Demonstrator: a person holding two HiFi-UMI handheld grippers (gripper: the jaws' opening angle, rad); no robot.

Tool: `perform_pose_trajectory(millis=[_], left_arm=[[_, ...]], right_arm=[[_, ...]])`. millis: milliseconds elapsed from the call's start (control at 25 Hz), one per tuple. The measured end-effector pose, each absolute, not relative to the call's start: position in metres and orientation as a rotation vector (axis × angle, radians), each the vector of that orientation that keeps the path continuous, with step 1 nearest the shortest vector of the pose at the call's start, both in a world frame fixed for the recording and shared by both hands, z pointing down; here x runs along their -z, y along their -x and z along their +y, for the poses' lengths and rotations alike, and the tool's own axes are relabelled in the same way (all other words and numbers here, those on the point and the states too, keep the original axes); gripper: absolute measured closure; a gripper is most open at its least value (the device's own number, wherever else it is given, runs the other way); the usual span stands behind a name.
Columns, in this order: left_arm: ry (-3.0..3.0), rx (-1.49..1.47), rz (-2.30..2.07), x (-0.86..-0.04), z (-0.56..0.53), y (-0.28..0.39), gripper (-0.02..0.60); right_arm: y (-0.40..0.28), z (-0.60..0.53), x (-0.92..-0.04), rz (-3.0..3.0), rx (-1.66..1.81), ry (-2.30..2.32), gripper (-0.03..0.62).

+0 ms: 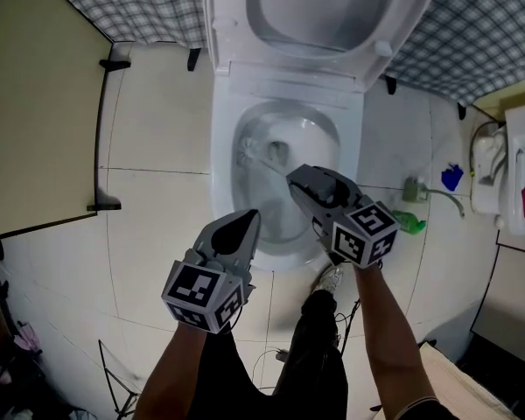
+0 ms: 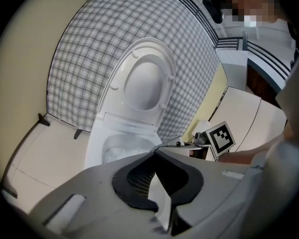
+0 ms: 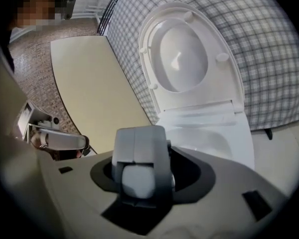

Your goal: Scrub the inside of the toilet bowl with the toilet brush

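The white toilet bowl [image 1: 225,151] stands open with its seat and lid [image 1: 232,24] tipped up against the plaid wall. The toilet brush head [image 1: 248,152] is down inside the bowl at its left side, and its thin shaft slants up to my right gripper [image 1: 299,180], which hovers over the bowl's right half, shut on the handle. In the right gripper view the handle's rounded grey end [image 3: 138,180] sits between the jaws, with the bowl [image 3: 239,138] beyond. My left gripper [image 1: 248,221] hangs over the bowl's front rim with its tips together [image 2: 157,151] and nothing held.
A beige partition [image 1: 35,103] lines the left side. On the floor to the right lie a green bottle [image 1: 411,222], a blue object [image 1: 452,178] and a white fixture [image 1: 507,173]. The person's shoe [image 1: 329,278] stands in front of the bowl.
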State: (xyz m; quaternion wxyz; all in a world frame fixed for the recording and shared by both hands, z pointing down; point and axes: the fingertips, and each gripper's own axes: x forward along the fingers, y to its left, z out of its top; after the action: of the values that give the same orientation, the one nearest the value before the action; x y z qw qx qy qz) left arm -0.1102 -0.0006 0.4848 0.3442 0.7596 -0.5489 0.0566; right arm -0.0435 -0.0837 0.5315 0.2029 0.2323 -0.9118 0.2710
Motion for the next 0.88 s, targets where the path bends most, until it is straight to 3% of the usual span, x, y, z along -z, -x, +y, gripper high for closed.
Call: perform_pose_trajectory(millis=[480, 880], left_arm=[[-1.923, -0.148, -1.485, -0.489, 0.005, 0.103, 0.574], [-1.912, -0.123, -1.495, -0.486, 0.003, 0.089, 0.574]], right_arm=[[0.011, -0.021, -0.527, -2.405, -0.619, 0.084, 0.356], [-0.013, -0.005, -0.519, -2.237, -0.471, 0.399, 0.356]])
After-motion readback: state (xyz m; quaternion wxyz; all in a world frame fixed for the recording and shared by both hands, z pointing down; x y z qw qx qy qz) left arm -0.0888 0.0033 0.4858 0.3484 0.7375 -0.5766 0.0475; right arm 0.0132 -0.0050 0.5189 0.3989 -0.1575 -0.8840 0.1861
